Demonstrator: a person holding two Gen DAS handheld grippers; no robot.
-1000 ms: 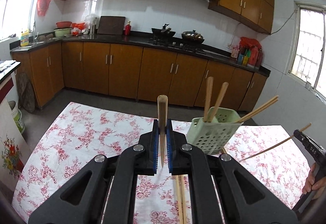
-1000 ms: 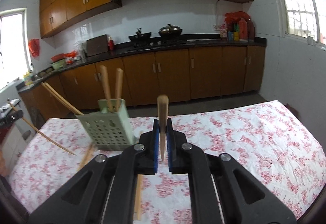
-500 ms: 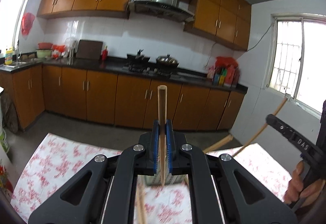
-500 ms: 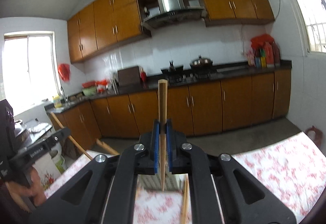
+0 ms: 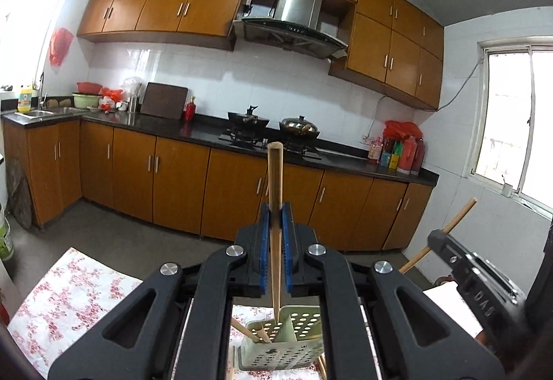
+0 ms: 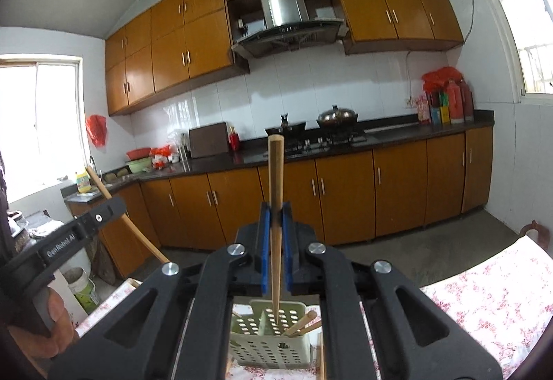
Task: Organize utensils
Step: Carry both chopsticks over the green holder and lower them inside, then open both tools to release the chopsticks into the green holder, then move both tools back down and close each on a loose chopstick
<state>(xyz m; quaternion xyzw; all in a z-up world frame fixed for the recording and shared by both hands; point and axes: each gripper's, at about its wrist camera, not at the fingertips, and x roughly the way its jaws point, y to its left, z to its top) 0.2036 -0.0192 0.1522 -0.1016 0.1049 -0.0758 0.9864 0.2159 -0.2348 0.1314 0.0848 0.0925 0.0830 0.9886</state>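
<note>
Mostly, your own tools block the near view. In the left wrist view the black body of your left gripper [image 5: 275, 224] covers the lower half of the picture, so the pale green basket [image 5: 293, 350] shows only through the gap under the blue pads: a perforated wall, part of the rim, and the ends of two wooden chopsticks [image 5: 257, 335] leaning inside. Its base and the rest of its contents are hidden. The right wrist view is blocked the same way by your right gripper [image 6: 275, 224]; there the basket [image 6: 273, 345] shows an inner divider, with two chopstick ends [image 6: 304, 321] in its right compartment.

Each gripper is clamped tight on one chopstick. The left one's chopstick [image 5: 275, 193] stands upright between the pads, blunt end up, thin tip hanging just above the basket's opening. The right one's chopstick [image 6: 275, 193] is held the same way, its tip over the basket's middle; whether either tip touches the basket you cannot tell.

Your table [image 5: 69, 293] wears a red-flowered cloth, but only its left edge shows in the left view and its right corner [image 6: 490, 304] in the right view. At the left view's right edge, the right gripper's side is cut off, its chopstick slanting up past it.

Farther off, the kitchen counter [image 6: 397, 134] carries a stove with two pans, bottles and bowls too small to make out.
</note>
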